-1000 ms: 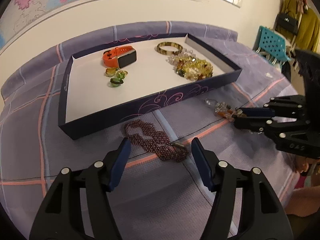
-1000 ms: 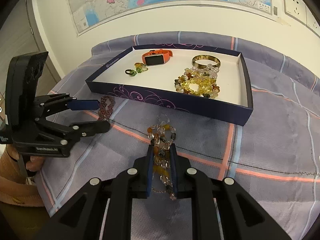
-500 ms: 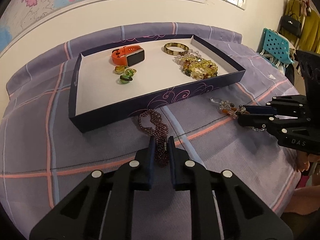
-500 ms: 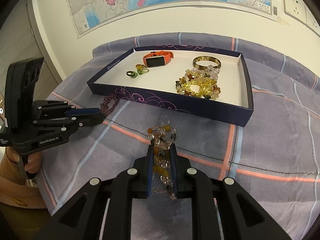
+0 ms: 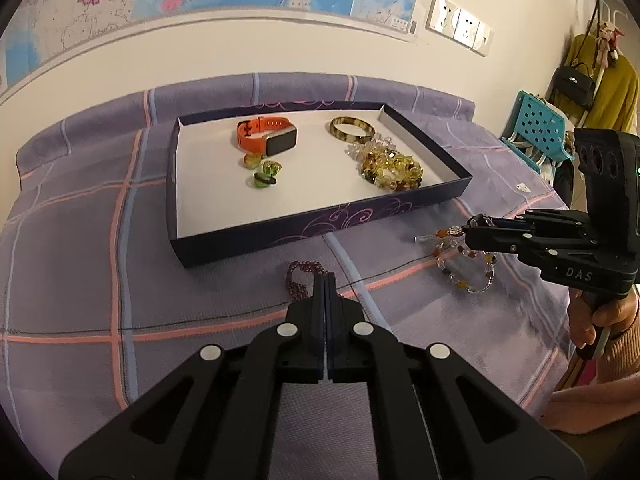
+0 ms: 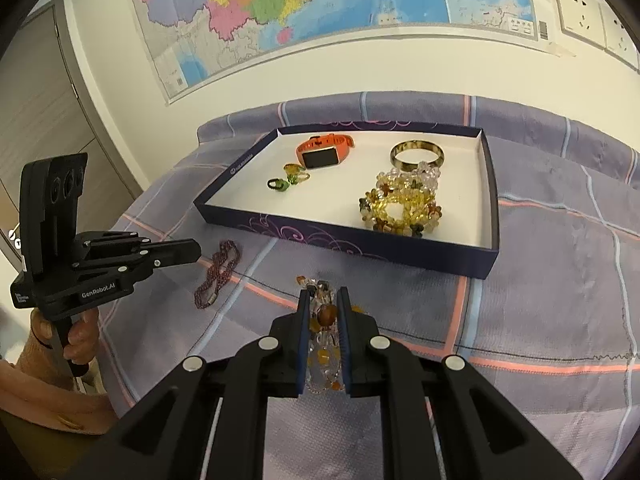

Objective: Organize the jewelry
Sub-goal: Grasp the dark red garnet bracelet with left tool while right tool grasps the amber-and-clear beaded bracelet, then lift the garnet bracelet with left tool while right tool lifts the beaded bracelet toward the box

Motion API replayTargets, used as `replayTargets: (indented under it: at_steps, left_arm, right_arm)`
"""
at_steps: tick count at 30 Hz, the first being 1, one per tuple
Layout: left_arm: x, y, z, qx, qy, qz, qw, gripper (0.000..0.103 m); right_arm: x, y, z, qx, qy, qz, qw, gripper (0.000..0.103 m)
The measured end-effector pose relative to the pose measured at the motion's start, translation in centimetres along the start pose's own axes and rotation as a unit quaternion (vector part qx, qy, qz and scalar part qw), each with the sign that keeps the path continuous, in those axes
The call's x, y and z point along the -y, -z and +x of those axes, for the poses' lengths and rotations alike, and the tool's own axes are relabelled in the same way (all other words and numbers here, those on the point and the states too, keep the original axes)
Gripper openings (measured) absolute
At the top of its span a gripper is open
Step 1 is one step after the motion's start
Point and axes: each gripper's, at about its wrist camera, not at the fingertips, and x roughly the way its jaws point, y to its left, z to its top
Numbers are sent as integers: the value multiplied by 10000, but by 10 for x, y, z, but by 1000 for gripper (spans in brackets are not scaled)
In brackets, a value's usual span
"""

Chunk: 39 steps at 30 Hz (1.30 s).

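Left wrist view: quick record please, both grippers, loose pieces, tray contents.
left gripper: shut, nothing visibly gripped
right gripper: shut on amber-and-clear bead strand
dark red bead necklace: lying on bedspread, outside tray
tray: orange smartwatch, bangle, green rings, yellow bead bracelets

We read "DAS" in pale letters on the side of the right gripper (image 5: 478, 232), seen from the left wrist. From the right wrist, the flank of the left gripper (image 6: 192, 254) bears "GenRobot.AI", with a small white label behind it too fine to read. Beyond the tongs, the jewelry box (image 6: 240, 168) carries a pale logo on its left wall, illegible. The wall map (image 6: 320, 12) shows print too small for us.
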Motion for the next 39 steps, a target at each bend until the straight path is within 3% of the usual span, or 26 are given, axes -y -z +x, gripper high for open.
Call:
replayTargets:
  at_steps: [4,6,9,18,19,21,23,31,39]
  left_arm:
    - [-2,3,0,-39,2,14,10000,4]
    - [-1,5,2,-78,-13,62,9999,29]
    - [5,10,7,-150,-4,173,9997,41]
    - [7,2,36,-411,-160,123,9990,38]
    - [8,1,37,-405,-265,150,9987,34]
    - [10,1,39,-402,-411,220,9981,15]
    - [8,1,38,-388,-368,172,9984,7]
    - [-9,3,24,-319,-32,-250,9992,6]
    - [-10,-7,-2,9,81,-294,9995,6]
  right_arm:
    - [-2,-4,-7,96,3,-29,9999,11]
    - [-3,-4,-8,103,23,-44,9999,11]
    - [-2,-4,-5,75,32,-29,10000,11]
    - [-2,0,1,-10,36,-29,10000,11]
    - [-2,0,1,-5,39,-30,10000,11]
    - [-3,-1,1,0,30,-29,10000,11]
    - [-2,-1,0,18,29,-37,10000,11]
    - [-6,-11,-12,220,-102,-72,9997,11]
    - [-15,-28,-32,502,-155,-209,9984,11]
